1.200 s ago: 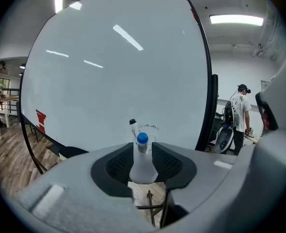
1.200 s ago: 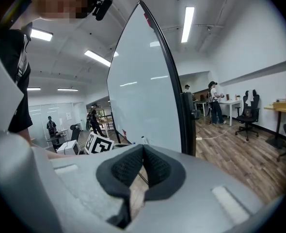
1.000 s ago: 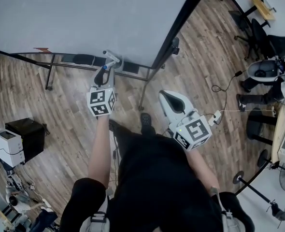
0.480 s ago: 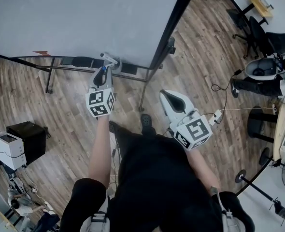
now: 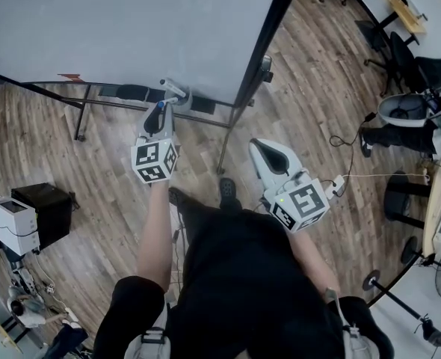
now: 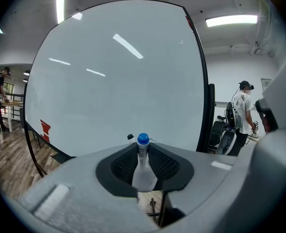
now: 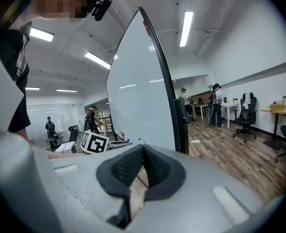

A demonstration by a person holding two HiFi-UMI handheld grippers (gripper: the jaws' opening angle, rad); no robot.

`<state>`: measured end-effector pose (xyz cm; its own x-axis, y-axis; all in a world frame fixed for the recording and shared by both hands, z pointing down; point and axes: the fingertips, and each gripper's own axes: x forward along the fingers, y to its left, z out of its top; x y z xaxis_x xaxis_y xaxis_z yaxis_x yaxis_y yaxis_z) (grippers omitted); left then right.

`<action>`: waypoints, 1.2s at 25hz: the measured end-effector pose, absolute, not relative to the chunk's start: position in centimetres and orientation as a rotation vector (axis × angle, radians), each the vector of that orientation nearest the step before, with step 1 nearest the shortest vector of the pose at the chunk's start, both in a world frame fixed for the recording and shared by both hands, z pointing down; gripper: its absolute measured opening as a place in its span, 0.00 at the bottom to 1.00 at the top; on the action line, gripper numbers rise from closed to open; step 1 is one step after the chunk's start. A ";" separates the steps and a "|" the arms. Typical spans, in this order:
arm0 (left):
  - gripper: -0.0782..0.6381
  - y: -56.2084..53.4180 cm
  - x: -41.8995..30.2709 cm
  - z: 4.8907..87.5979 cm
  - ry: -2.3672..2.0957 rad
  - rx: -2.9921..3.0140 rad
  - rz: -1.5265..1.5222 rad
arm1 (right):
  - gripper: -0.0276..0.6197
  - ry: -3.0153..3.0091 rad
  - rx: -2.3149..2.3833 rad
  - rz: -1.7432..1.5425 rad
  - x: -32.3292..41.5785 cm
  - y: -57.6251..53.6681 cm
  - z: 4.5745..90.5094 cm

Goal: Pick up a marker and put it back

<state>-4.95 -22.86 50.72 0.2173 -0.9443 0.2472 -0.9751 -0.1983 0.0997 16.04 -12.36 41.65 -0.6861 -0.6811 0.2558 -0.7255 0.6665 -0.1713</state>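
In front of whiteboard (image 5: pixel 131 28) lower edge: left gripper (image 5: pixel 161 111) jaws just closed on upright blue-cap marker (image 6: pixel 142 157). Right gripper (image 5: pixel 262 150) pinched together, empty, nr board's side frame. Wood floor (image 5: pixel 310 88) open to right.

the head view looks steeply down on the large white whiteboard (image 5: pixel 131 28). the left gripper view, over the left tongs (image 6: pixel 143 148), faces that board closely; the right gripper view, over the right tongs (image 7: pixel 143 146), sights along its edge.
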 end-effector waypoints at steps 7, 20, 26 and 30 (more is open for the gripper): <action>0.21 -20.7 -5.4 47.7 -1.888 2.249 0.117 | 0.05 -2.765 1.113 0.388 16.1 -11.9 41.0; 0.21 -14.8 -3.4 41.2 -2.002 2.230 -0.065 | 0.05 -2.898 0.963 0.415 15.1 -11.1 40.6; 0.21 -12.5 -3.5 39.8 -2.033 2.216 -0.103 | 0.05 -2.917 0.886 0.443 13.8 -10.7 41.2; 0.21 -11.1 -4.1 39.4 -2.047 2.200 -0.108 | 0.05 -2.931 0.860 0.454 12.5 -10.7 41.1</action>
